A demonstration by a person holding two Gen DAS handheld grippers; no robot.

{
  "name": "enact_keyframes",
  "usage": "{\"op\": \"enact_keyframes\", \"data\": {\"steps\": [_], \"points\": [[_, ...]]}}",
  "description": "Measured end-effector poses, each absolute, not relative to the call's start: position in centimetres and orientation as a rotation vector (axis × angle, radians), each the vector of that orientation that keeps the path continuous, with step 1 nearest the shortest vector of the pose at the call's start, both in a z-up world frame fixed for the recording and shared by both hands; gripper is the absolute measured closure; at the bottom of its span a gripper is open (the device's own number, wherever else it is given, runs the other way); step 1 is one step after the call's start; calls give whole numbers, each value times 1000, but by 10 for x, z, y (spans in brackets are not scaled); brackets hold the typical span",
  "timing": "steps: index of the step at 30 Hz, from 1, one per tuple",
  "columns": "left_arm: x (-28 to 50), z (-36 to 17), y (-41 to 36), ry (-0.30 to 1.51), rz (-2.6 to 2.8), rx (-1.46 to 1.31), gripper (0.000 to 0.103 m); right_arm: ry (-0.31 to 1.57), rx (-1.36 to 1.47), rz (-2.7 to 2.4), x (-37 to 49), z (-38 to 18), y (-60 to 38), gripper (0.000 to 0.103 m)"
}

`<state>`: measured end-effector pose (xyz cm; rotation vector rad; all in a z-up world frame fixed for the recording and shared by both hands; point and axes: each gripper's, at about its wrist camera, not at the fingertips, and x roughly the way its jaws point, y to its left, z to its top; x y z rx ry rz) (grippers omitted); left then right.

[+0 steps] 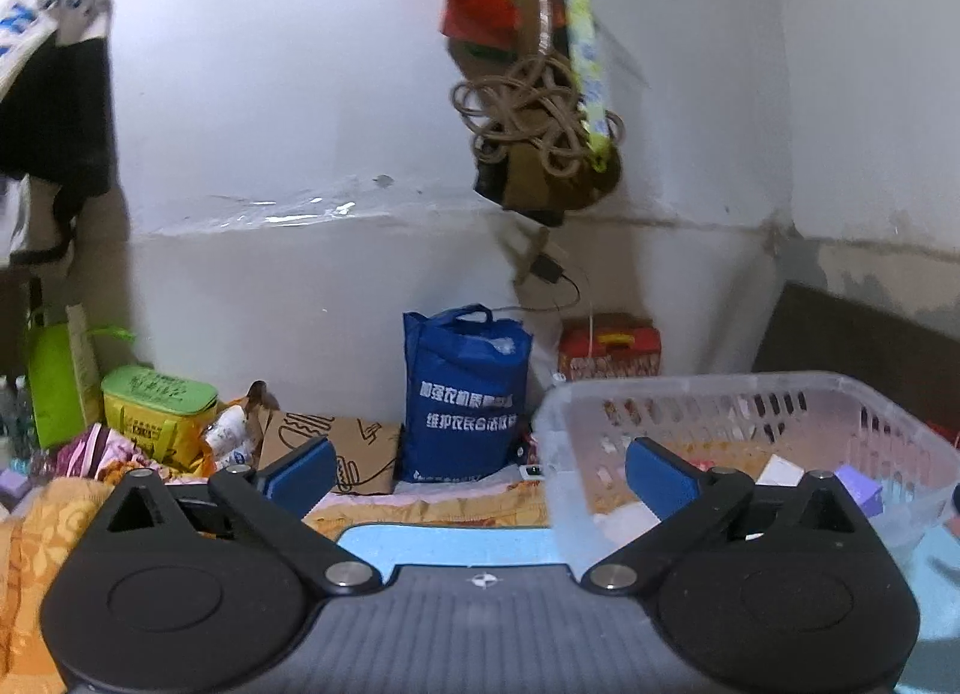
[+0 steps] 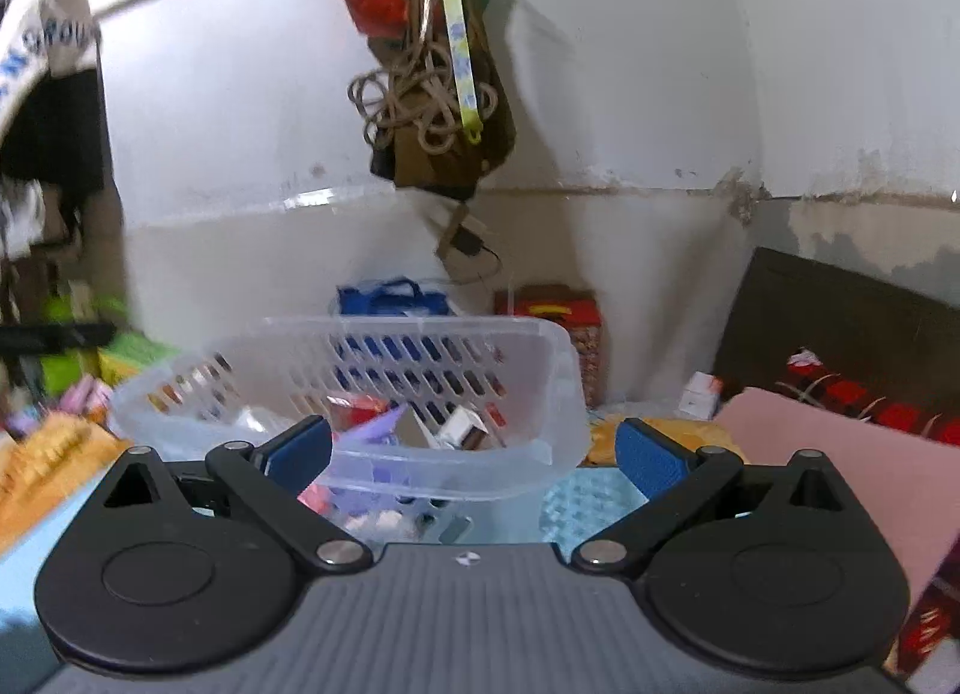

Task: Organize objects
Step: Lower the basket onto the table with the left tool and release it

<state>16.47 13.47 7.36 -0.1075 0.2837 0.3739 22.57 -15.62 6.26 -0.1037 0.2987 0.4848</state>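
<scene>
A clear plastic basket (image 1: pixel 750 382) stands on the bed at the right of the left wrist view, with a white box (image 1: pixel 780 469) and a purple box (image 1: pixel 861 484) inside. My left gripper (image 1: pixel 480 478) is open wide with nothing between its blue pads; its right finger reaches over the basket's near left corner. In the right wrist view the basket (image 2: pixel 420 325) sits just ahead, holding a red packet (image 2: pixel 360 409), a purple piece (image 2: pixel 384 424) and a white box (image 2: pixel 462 424). My right gripper (image 2: pixel 474 454) is open, and its pads touch nothing.
A blue tote bag (image 1: pixel 465 394) and a red carton (image 1: pixel 609 346) stand against the wall. A green-lidded box (image 1: pixel 159 406) and a brown paper bag (image 1: pixel 336 442) lie at left. Bags and rope (image 1: pixel 528 93) hang overhead. A folded pink blanket (image 2: pixel 840 454) lies at right.
</scene>
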Motion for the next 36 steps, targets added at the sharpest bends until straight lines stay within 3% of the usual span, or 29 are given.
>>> {"op": "enact_keyframes", "data": {"steps": [5, 10, 25, 29, 36], "points": [[136, 78, 147, 160, 408, -161, 0, 314, -119, 514, 223, 72, -150, 0], [118, 77, 146, 149, 481, -91, 0, 370, -159, 591, 217, 71, -148, 0], [100, 54, 109, 413, 296, -115, 0, 451, -31, 617, 201, 61, -149, 0], [113, 64, 92, 481, 192, -161, 0, 515, -112, 598, 197, 75, -141, 0], [151, 105, 73, 516, 75, -134, 0, 448, -206, 468, 205, 121, -135, 0]]}}
